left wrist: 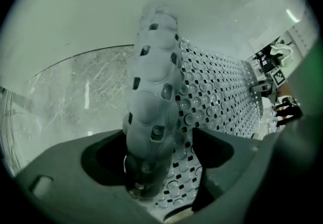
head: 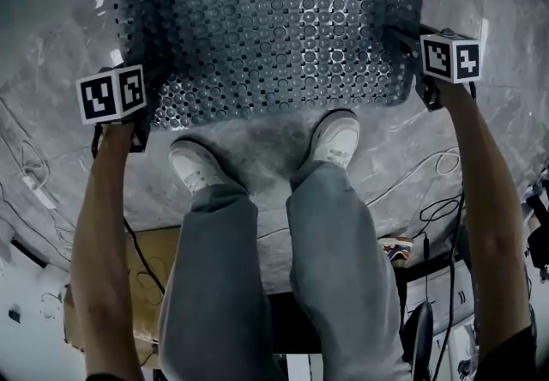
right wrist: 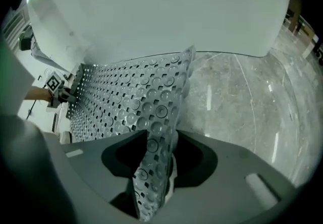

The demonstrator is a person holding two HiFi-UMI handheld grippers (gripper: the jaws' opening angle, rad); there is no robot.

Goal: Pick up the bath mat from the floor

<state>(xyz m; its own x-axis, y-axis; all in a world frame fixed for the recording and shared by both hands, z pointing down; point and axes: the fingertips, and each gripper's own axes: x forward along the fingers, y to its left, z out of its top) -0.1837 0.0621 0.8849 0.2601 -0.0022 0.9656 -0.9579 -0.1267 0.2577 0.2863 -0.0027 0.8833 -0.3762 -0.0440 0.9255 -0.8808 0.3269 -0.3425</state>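
Observation:
The bath mat (head: 274,27), translucent grey with holes and suction cups, spreads over the marble floor ahead of the person's feet. My left gripper (head: 144,113) is at its near left corner and my right gripper (head: 410,43) at its right edge. In the left gripper view the mat's edge (left wrist: 151,112) stands folded upward between the jaws, and the left gripper (left wrist: 151,172) is shut on it. The right gripper view shows the mat's edge (right wrist: 136,102) curving up off the floor into the right gripper (right wrist: 156,167), whose jaws pinch it.
The person's white shoes (head: 196,163) (head: 336,137) stand just behind the mat. Cables (head: 429,208) trail over the floor at the right, and a cardboard box (head: 146,259) lies at the lower left. A white wall (right wrist: 151,11) rises beyond the mat.

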